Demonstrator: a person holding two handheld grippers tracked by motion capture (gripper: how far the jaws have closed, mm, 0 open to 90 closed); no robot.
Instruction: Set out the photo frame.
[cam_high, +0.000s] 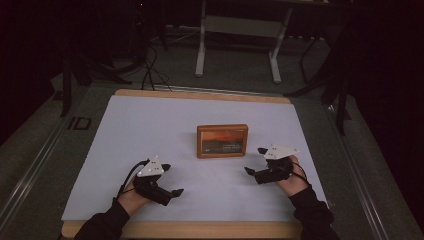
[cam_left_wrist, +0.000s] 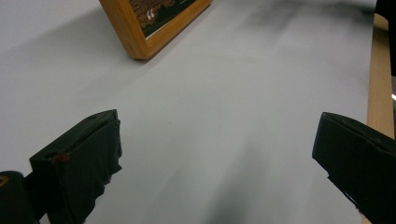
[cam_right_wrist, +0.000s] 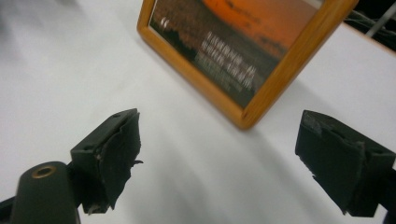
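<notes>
While both stand spread, left claw (cam_high: 172, 180), right claw (cam_high: 255, 161), flanking upright wooden frame (cam_high: 222, 141).

Item one, floor marking (cam_high: 79, 123): the letters "ID" are showing in pale paint on the dark floor just left of the table's far left corner, seen in the high view. Item two, framed picture (cam_right_wrist: 243, 51): a white opening quotation mark is sitting at the upper left of its sunset print, with several lines of pale lettering running beneath it, but these are blurring too much to be read in the right gripper view or the others.
</notes>
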